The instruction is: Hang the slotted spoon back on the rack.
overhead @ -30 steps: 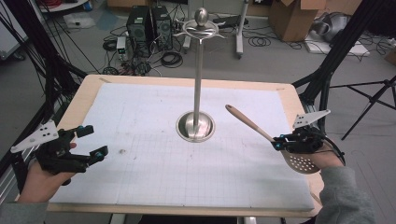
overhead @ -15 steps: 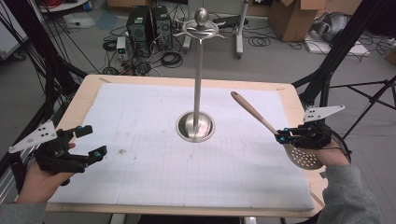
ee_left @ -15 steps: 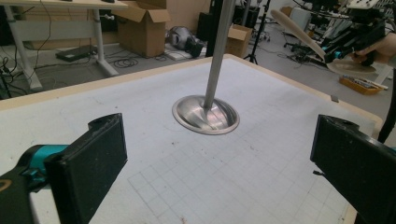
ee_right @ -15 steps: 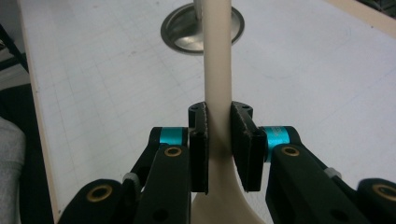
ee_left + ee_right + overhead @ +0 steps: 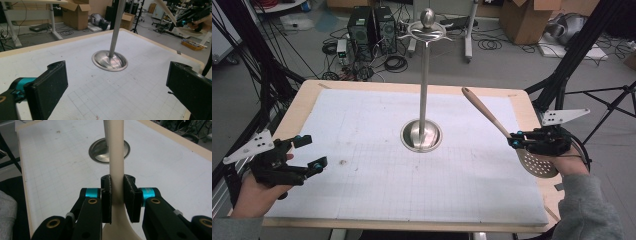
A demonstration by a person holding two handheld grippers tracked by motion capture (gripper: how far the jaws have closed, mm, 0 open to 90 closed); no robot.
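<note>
Reading the scene left to right, with the steel stand as landmark:

left tool [image 5: 304, 155]: resting low at the near-left corner of the counter [image 5: 362, 200], well left of the stand; jaws spread wide apart, nothing between the pads [image 5: 53, 86].

stand [image 5: 422, 135]: upright steel pole on a round dished base at mid-counter; hooked ring and ball knob at the top; likely the hanging place for the utensil.

slotted spoon [image 5: 492, 120]: to the right of the stand, lifted clear of the counter, handle slanting up and back toward the stand's upper part, perforated bowl [image 5: 539, 164] hanging low near the right edge.

right tool [image 5: 518, 141]: right of the stand, clamped on the spoon's neck just above the bowl; pads pressed on both flanks of the handle [image 5: 116, 165].

handling: probably light and stiff, pale wood or plastic look; smooth rounded handle, so liable to swivel or slide between flat pads; not fragile; bowl end heavier, so a tendency to droop around the grip.

hold point: narrow neck, where now gripped, judged sound, close to the weight of the bowl; free handle tip left clear for hooking, though any hanging hole there too small to tell.

writing: none readable on spoon, stand, tools or counter; faint printed grid on the white mat; cardboard boxes [image 5: 76, 15] behind the stand, no legible print.
</note>
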